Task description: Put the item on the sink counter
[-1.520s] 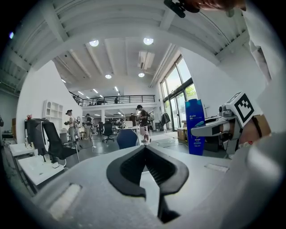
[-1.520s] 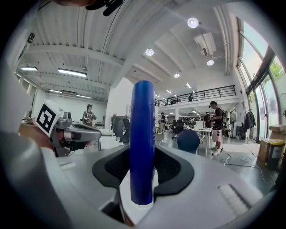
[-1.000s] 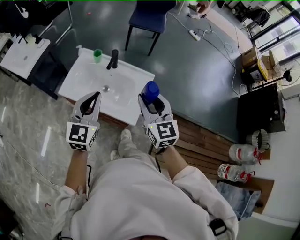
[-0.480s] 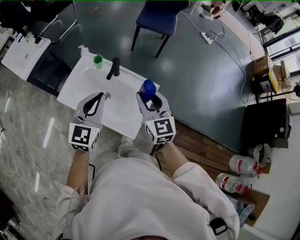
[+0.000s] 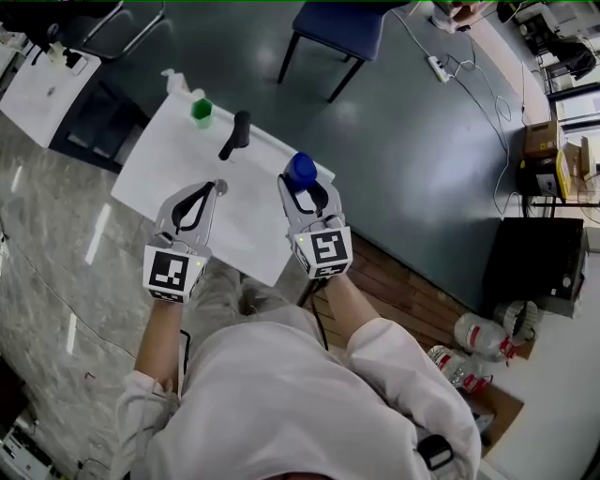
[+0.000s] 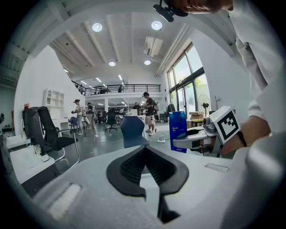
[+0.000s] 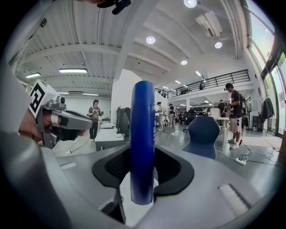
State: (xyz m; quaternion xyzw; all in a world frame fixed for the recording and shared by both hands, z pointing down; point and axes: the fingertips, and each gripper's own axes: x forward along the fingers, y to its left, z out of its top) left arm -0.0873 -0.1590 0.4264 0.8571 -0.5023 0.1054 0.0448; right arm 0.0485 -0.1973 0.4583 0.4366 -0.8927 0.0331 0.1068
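Note:
A white sink counter (image 5: 167,159) stands ahead of me in the head view, with a black faucet (image 5: 235,134) and a green cup (image 5: 201,112) on it. My right gripper (image 5: 302,184) is shut on a blue item (image 5: 300,170), held upright over the counter's right end. In the right gripper view the blue item (image 7: 142,147) stands clamped between the pads of the right gripper (image 7: 143,161). My left gripper (image 5: 216,189) hovers over the counter's middle, shut with nothing in it. The left gripper view shows the left gripper (image 6: 145,150) with tips together, and the blue item (image 6: 178,129) off to its right.
A white soap dispenser (image 5: 173,81) stands at the counter's far corner. A blue chair (image 5: 342,23) is beyond it and a second white sink unit (image 5: 42,84) at far left. Wooden decking (image 5: 403,281), water bottles (image 5: 483,333) and a black cabinet (image 5: 539,262) lie to the right.
Both grippers have moved forward over the sink counter, the right one still carrying the blue item. Neither gripper's jaws have changed.

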